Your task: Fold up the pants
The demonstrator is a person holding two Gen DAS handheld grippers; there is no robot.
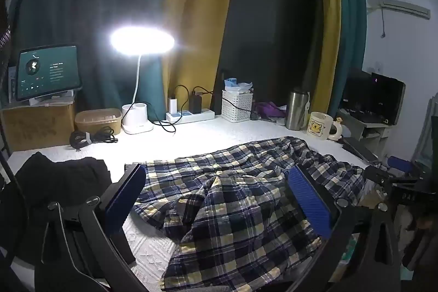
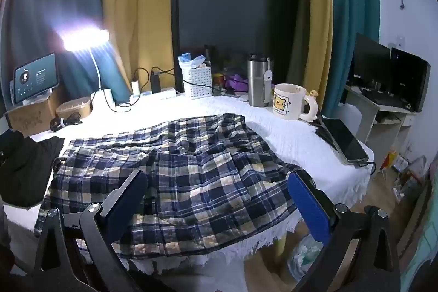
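Plaid pants [image 2: 175, 168]: rumpled, unfolded, spread over white tablecloth [image 2: 295, 138]; near edge hangs off table front.
Left gripper [image 1: 216, 199]: jaws fully wide, nothing held, above pants mid-section.
Right gripper [image 2: 219, 199]: jaws fully wide, empty, over pants' near edge.
Black garment [image 2: 24, 171]: heaped just beside pants, left.
Bear mug [image 2: 290, 101]: behind pants, right, w/ steel tumbler [image 2: 257, 84] beside.
Desk lamp [image 1: 142, 41]: lit, rear left.
Tablet [image 1: 48, 71]: propped on cardboard box, far left.

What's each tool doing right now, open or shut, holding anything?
Left tool: open wide, holding nothing, above the plaid pants.
Right tool: open wide, holding nothing, above the same pants.
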